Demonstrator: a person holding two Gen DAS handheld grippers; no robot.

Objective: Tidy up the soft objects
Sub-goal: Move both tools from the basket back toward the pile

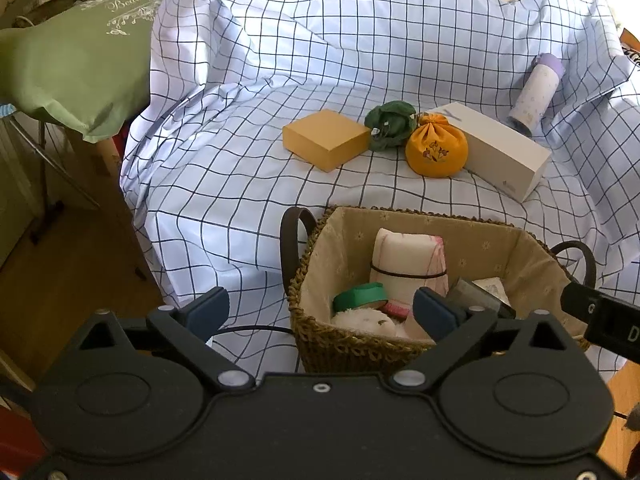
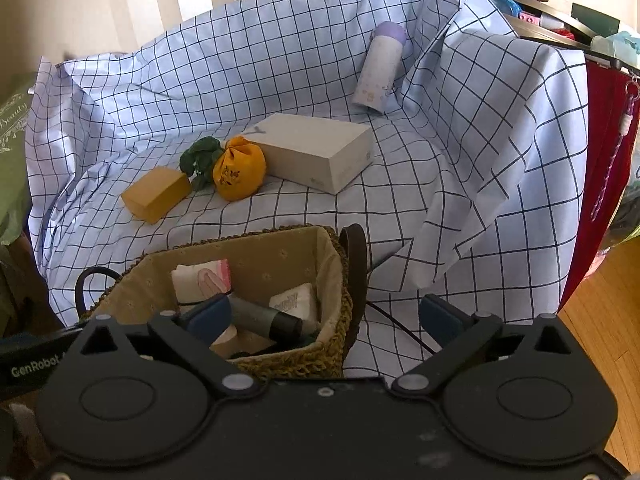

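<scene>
A woven basket (image 1: pixel 310 340) (image 2: pixel 340 312) with a beige lining stands at the near edge of the checked sheet. It holds a white-and-pink rolled cloth (image 1: pixel 408 256) (image 2: pixel 200 276), a white plush toy (image 1: pixel 364 320), a green-banded item (image 1: pixel 358 296), a dark grey roll (image 2: pixel 268 318) and a white packet (image 2: pixel 294 302). Beyond it lie an orange pouch (image 1: pixel 436 150) (image 2: pixel 238 174) and a green fabric bundle (image 1: pixel 390 124) (image 2: pixel 200 160). My left gripper (image 1: pixel 322 312) is open and empty over the basket's near left rim. My right gripper (image 2: pixel 326 316) is open and empty over its near right rim.
A yellow box (image 1: pixel 326 138) (image 2: pixel 156 194), a white box (image 1: pixel 504 152) (image 2: pixel 316 152) and a lilac-capped bottle (image 1: pixel 534 94) (image 2: pixel 380 68) lie on the sheet. A green cloth (image 1: pixel 72 60) covers a stand at left. Shelves with clutter (image 2: pixel 560 20) and a red cloth (image 2: pixel 600 160) are at right.
</scene>
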